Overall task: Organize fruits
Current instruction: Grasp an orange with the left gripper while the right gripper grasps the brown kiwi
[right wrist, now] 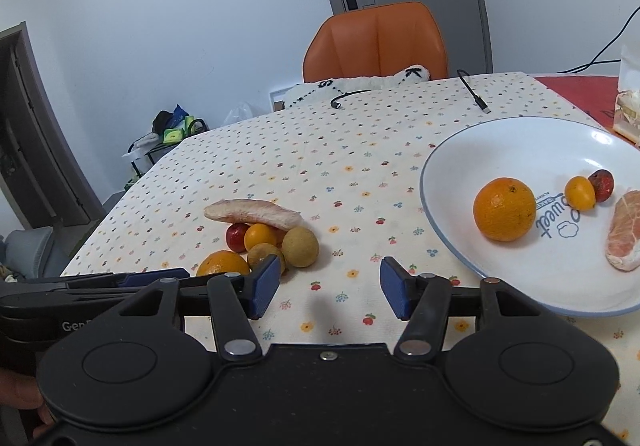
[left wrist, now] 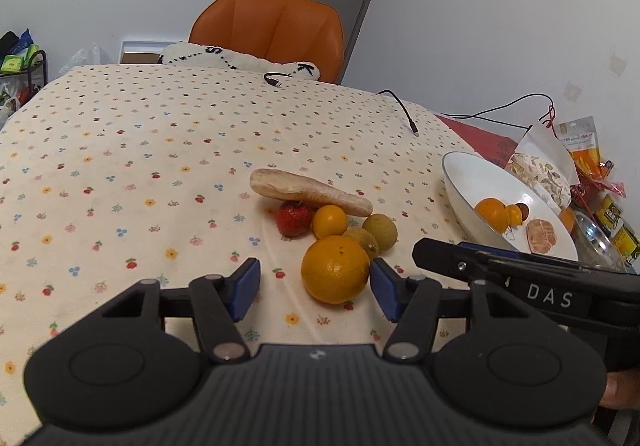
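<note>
1. The bench carries a flower-print cloth; at its far edge stand an orange chair and a black-and-white cushion.
2. The left hand-held gripper is open, its blue pads apart. A large orange sits on the cloth between them, close to the right pad; whether it touches is unclear.
3. Just beyond that orange lies the loose pile: a strawberry, a small orange fruit and 2 brownish round fruits, all packed together, with a long pale pomelo segment resting across the top of the strawberry and the small fruit.
4. 2 black cables trail over the far right part of the cloth.
5. The right hand-held gripper is open over bare cloth, holding nothing. In the left wrist view its body crosses in front of the plate's near rim.
6. The white plate sits near the bench's right edge and holds 1 orange, a small yellow-orange fruit, a dark red fruit touching it, and a peeled pomelo piece.
7. Snack packets crowd the right edge behind the plate.
</note>
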A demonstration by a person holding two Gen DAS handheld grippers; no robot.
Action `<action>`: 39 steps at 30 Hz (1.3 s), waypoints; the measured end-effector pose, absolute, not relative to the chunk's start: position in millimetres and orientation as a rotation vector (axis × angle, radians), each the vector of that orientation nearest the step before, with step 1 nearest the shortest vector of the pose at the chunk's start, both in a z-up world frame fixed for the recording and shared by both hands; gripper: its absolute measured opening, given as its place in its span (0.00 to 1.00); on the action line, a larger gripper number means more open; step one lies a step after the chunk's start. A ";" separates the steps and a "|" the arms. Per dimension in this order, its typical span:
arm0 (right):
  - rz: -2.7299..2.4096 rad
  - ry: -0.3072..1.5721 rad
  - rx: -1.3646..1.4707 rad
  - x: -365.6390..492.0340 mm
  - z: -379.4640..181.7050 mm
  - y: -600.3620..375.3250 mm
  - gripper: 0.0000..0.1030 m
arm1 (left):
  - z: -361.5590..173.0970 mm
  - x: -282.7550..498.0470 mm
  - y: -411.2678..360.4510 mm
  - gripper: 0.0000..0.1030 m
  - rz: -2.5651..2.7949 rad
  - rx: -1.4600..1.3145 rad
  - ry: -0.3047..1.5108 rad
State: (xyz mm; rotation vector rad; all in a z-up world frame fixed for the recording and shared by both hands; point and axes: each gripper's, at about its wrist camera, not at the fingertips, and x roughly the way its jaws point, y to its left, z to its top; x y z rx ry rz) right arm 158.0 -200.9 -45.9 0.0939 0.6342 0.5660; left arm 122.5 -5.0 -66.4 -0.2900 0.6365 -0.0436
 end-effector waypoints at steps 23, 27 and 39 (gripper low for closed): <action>0.605 0.647 0.139 175.3 -51.7 -183.9 0.46 | -65.2 99.9 23.0 0.34 0.035 -0.368 0.567; 0.587 0.645 0.147 178.3 -53.1 -181.8 0.42 | -63.9 91.2 31.2 0.34 0.059 -0.382 0.557; 0.596 0.665 0.166 183.4 -52.6 -176.2 0.21 | -56.3 84.9 34.8 0.34 0.060 -0.405 0.530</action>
